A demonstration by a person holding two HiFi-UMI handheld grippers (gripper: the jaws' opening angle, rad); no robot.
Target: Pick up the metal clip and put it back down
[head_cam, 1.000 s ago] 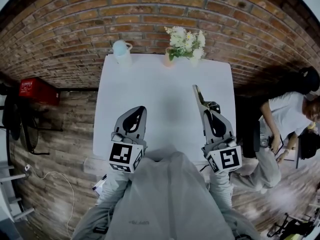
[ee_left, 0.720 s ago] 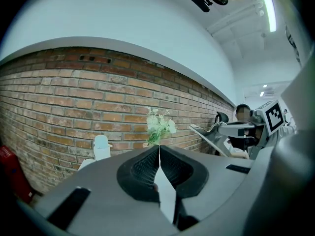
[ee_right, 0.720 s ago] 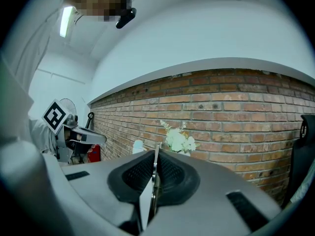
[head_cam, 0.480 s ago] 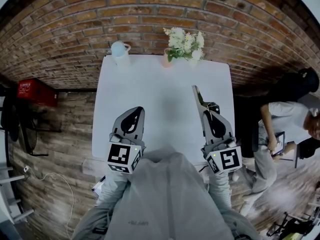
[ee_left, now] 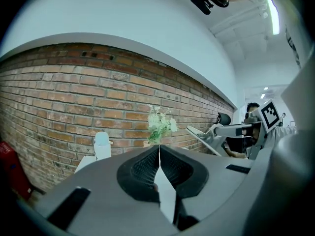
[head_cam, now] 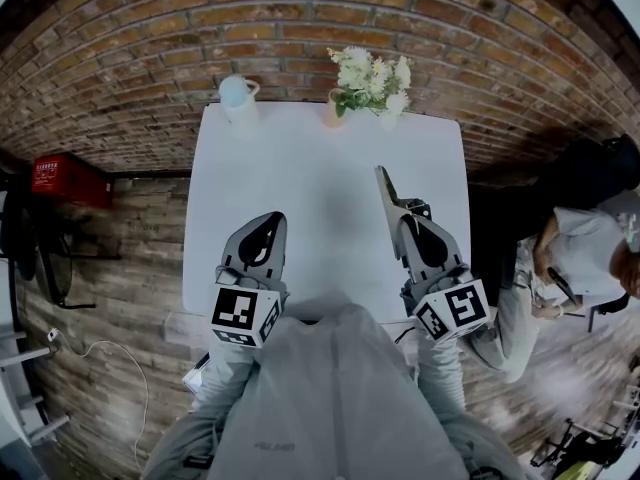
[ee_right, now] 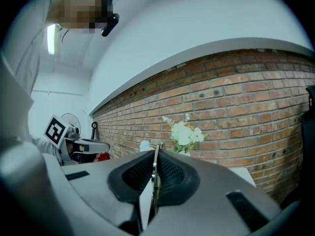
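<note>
A thin metal clip [head_cam: 386,187] sticks out beyond the tips of my right gripper [head_cam: 408,218], which is shut on it above the right half of the white table [head_cam: 300,168]. In the right gripper view the clip [ee_right: 155,167] shows edge-on as a narrow metal strip pinched between the dark pads. My left gripper [head_cam: 267,222] hovers over the table's near left part with its jaws shut and nothing between them [ee_left: 159,152]. The left gripper view also catches the right gripper [ee_left: 222,132] and the clip [ee_left: 198,132] at its tip.
A pale blue cup [head_cam: 238,96] and a vase of white flowers [head_cam: 368,81] stand at the table's far edge against the brick wall. A red box [head_cam: 62,174] lies on the floor at left. A person [head_cam: 585,258] is beside the table's right side.
My right gripper has rolled a little and edged toward the far left with the clip still in it. The left gripper has kept still. The person at right has shifted.
</note>
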